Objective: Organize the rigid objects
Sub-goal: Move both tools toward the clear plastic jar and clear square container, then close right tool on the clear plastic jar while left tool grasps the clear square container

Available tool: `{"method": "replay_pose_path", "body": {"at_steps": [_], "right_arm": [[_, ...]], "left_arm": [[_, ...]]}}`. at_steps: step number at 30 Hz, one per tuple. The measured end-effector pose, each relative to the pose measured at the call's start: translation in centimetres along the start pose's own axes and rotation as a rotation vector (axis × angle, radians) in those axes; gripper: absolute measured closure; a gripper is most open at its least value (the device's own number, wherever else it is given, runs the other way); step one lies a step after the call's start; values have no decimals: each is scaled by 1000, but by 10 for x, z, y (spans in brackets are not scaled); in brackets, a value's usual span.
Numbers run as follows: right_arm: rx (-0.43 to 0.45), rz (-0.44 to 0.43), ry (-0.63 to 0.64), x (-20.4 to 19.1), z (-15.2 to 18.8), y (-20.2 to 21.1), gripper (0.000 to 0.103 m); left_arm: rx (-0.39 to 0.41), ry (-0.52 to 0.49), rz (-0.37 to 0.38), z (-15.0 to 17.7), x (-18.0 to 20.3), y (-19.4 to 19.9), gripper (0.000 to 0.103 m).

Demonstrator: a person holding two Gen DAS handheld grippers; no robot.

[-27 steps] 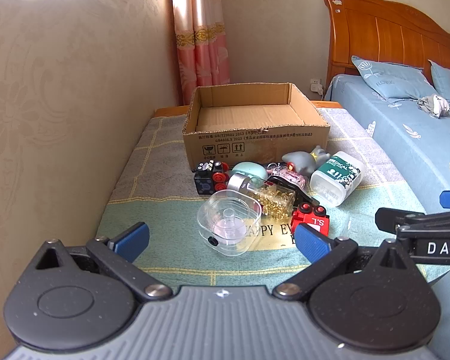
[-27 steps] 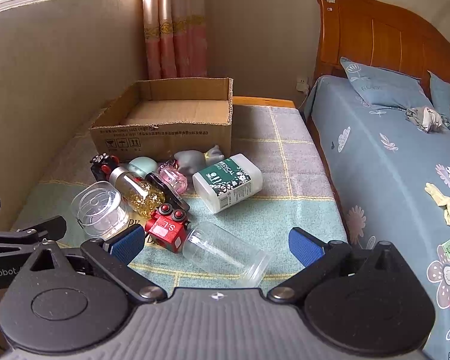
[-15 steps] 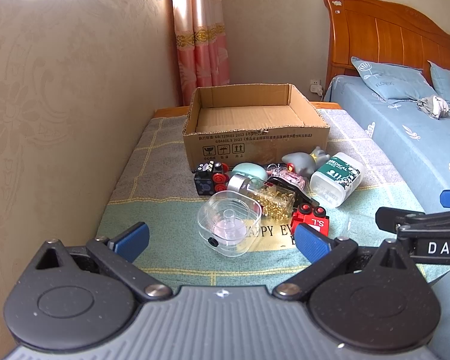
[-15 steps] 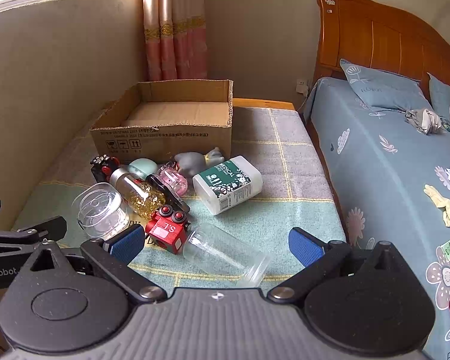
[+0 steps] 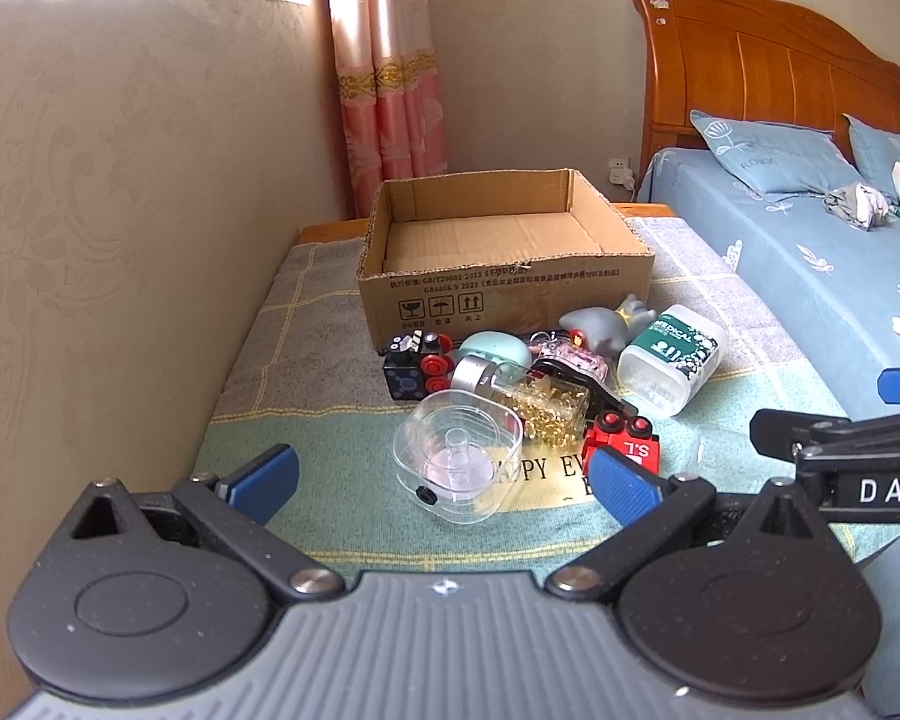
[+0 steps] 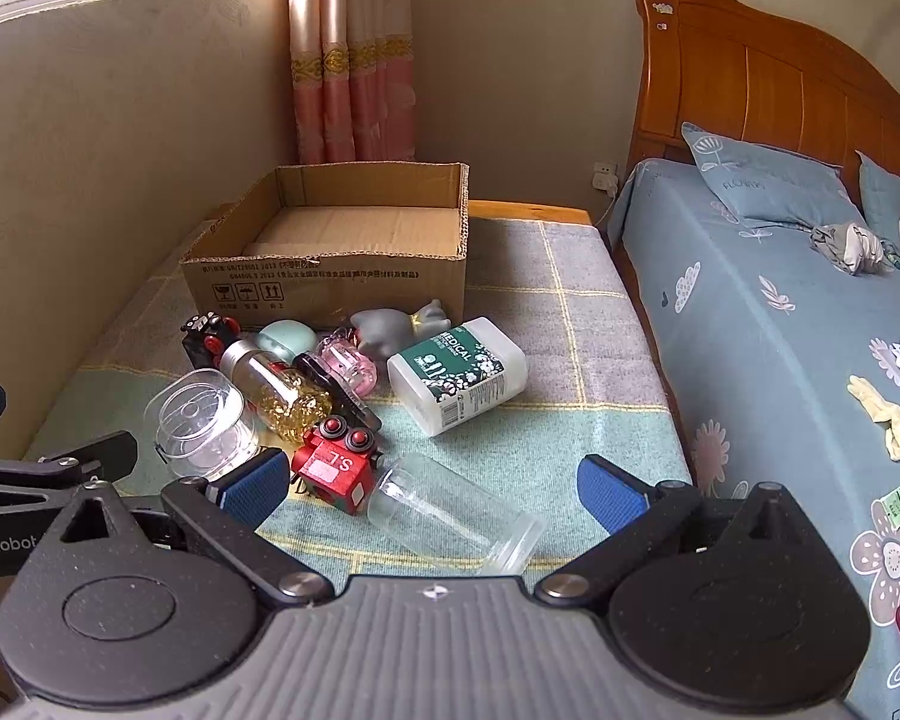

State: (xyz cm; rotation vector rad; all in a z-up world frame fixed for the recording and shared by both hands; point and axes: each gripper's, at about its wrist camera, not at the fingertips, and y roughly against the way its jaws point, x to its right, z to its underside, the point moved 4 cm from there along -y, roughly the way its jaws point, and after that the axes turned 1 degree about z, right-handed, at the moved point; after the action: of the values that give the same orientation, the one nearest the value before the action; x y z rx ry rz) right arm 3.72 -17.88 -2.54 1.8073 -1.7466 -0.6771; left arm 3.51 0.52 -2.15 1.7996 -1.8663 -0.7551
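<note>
Right wrist view shows my right gripper point(image 6: 432, 480) spread wide, holding nothing, over a clear jar point(image 6: 456, 516) lying on its side well in front of the empty box point(image 6: 330, 264); my left gripper point(image 5: 444, 474) is equally slack above a rounded clear tub point(image 5: 459, 456). Both are smooth, slick plastic on soft woven cloth, so I judge the jar could roll or squirt from my pads. The red toy point(image 6: 333, 471) touches the jar and might get knocked. The other pieces crowd just before the box.

The cardboard box point(image 5: 498, 294) is matt brown corrugated board. A woven checked cloth point(image 6: 558, 300) looks coarse. The clear jar point(image 6: 456, 516) and lidded tub point(image 5: 456, 456) are glossy transparent plastic. The headboard point(image 6: 768, 96) is varnished wood, the curtain point(image 5: 390, 90) satiny fabric.
</note>
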Motion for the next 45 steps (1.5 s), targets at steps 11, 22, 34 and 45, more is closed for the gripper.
{"method": "replay_pose_path", "body": {"at_steps": [11, 22, 34, 45], "right_arm": [[9, -16, 23, 0, -4, -8, 0], [-58, 8, -45, 39, 11, -30, 0], [-343, -128, -130, 32, 45, -78, 0], [-368, -140, -145, 19, 25, -103, 0]], "left_arm": [[24, -53, 58, -3, -3, -9, 1], [-18, -93, 94, 7, -20, -42, 1], [-89, -98, 113, 16, -32, -77, 1], [-131, -91, 150, 21, -35, -101, 1]]}}
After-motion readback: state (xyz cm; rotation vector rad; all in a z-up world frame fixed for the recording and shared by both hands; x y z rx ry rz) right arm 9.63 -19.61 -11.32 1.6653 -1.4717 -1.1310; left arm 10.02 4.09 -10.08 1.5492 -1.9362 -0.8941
